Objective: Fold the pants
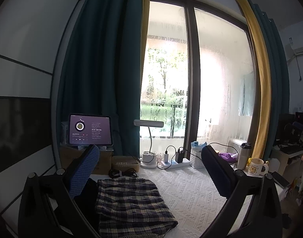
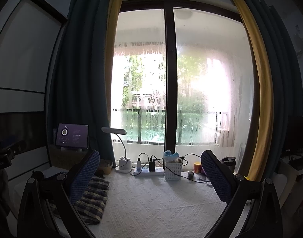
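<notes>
Plaid pants (image 1: 131, 204) lay soft, limp; both grippers' fingers (image 1: 84, 170) gaped wide, empty; pinching a folded edge looked best.

White textured tablecloth (image 1: 191, 194) carries folded plaid pants (image 1: 131, 202), power strip (image 1: 171, 163), white basket (image 1: 198, 159).

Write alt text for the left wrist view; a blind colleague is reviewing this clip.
Folded plaid pants lie on a white textured cloth, between the open left gripper's fingers, nothing held. Behind stand a tablet, desk lamp, power strip and window.
</notes>
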Demonstrator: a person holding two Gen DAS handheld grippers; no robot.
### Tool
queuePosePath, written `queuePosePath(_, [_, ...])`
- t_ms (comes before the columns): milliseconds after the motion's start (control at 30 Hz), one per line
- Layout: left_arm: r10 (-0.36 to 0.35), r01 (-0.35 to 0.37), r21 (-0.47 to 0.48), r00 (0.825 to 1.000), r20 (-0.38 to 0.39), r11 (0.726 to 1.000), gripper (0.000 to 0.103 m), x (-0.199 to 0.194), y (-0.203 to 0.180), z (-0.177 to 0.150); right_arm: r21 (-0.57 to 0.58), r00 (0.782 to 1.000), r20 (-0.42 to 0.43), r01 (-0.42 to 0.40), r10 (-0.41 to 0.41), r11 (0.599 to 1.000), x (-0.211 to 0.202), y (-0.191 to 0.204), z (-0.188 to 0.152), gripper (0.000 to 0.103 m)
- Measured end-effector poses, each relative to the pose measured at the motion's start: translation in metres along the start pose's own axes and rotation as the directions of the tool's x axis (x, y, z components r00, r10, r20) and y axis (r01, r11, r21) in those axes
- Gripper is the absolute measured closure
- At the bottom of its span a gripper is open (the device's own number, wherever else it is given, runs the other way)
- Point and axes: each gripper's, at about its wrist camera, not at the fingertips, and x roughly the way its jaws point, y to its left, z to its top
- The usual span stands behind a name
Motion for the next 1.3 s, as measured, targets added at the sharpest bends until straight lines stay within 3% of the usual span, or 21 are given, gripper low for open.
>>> queuePosePath(1300, [-0.006, 0.006, 0.005, 1.000, -0.029, 1.000, 0.001, 0.0058, -0.0041, -0.0035, -0.002, 1.000, -0.007, -0.009, 0.009, 1.000, -0.0002, -0.0005, -0.0034, 0.000])
